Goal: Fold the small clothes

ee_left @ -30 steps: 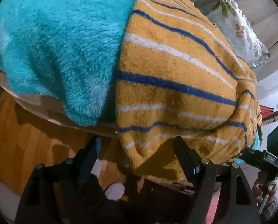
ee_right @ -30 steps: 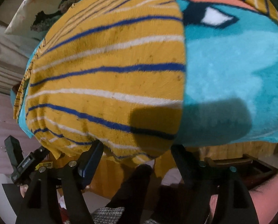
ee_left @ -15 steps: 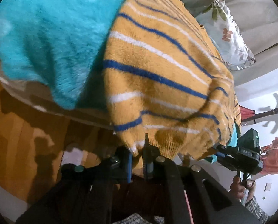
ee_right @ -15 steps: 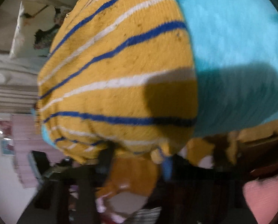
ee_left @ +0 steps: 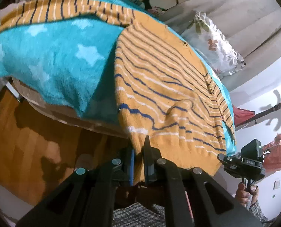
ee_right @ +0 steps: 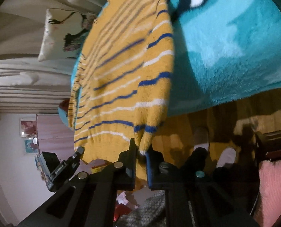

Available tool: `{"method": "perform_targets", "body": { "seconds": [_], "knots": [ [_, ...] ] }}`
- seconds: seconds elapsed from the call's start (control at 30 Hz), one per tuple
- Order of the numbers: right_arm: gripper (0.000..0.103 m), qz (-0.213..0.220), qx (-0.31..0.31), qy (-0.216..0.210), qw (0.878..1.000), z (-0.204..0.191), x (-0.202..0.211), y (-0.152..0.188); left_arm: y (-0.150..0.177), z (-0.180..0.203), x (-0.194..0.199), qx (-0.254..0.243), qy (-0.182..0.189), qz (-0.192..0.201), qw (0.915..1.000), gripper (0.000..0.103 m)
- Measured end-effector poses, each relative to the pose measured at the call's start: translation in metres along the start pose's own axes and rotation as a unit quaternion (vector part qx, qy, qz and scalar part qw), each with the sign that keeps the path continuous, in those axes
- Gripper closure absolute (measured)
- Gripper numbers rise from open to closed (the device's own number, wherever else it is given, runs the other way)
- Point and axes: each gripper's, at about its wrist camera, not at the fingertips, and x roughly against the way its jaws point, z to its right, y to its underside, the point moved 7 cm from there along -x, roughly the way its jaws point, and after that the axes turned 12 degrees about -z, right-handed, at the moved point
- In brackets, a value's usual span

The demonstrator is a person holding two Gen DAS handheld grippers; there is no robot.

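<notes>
Raised surface draped in fluffy turquoise blanket [ee_left: 51,60] with pale star shapes, edge hanging over wooden floor [ee_left: 27,141]. Directly on blanket: mustard striped sweater [ee_left: 168,87], hem lifted off front edge, sleeve stretched along far side.

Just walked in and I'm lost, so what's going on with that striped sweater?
A person is folding a small mustard striped sweater that lies on a turquoise fleece blanket. The left gripper and the right gripper are each shut on a corner of the sweater's bottom hem, one at each end. The hem is raised off the blanket edge, while the upper part of the sweater lies flat. No fold has been laid over yet.
</notes>
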Motion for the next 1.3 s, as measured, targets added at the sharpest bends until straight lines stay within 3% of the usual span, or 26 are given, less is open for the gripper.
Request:
{"method": "perform_targets", "body": {
  "seconds": [0.17,0.33,0.57,0.7,0.83,0.97,1.07,1.13,1.3],
  "knots": [
    [0.094,0.003,0.014,0.001,1.0,-0.013,0.006,0.005,-0.002,0.011,0.01,-0.009,-0.005,0.005,0.9999,0.096],
    [0.094,-0.012,0.01,0.012,1.0,-0.001,0.005,0.008,0.002,0.002,0.005,-0.005,-0.017,-0.008,0.9998,0.096],
    [0.093,-0.045,-0.009,0.033,0.998,0.027,-0.01,0.005,0.017,-0.026,-0.014,0.04,-0.049,-0.036,0.9973,0.096],
    [0.087,-0.033,-0.009,0.058,0.998,0.038,-0.001,-0.002,0.017,-0.04,-0.011,0.053,-0.079,-0.04,0.9946,0.095],
    [0.073,0.059,-0.022,0.06,0.996,0.052,0.058,-0.024,0.015,-0.053,-0.002,0.063,-0.113,-0.034,0.991,0.093],
    [0.066,0.191,-0.082,0.098,0.973,0.098,0.145,-0.049,0.009,-0.059,0.007,0.08,-0.116,-0.025,0.9897,0.082],
    [0.056,0.256,-0.139,0.085,0.953,0.132,0.19,-0.065,0.004,-0.053,0.009,0.074,-0.117,-0.023,0.9901,0.079],
    [0.05,0.281,-0.168,0.077,0.942,0.15,0.207,-0.075,-0.001,-0.046,0.011,0.068,-0.115,-0.02,0.9908,0.077],
    [0.049,0.306,-0.211,0.078,0.925,0.179,0.221,-0.1,-0.011,-0.026,0.01,0.055,-0.108,-0.017,0.9925,0.074]
  ]
}}
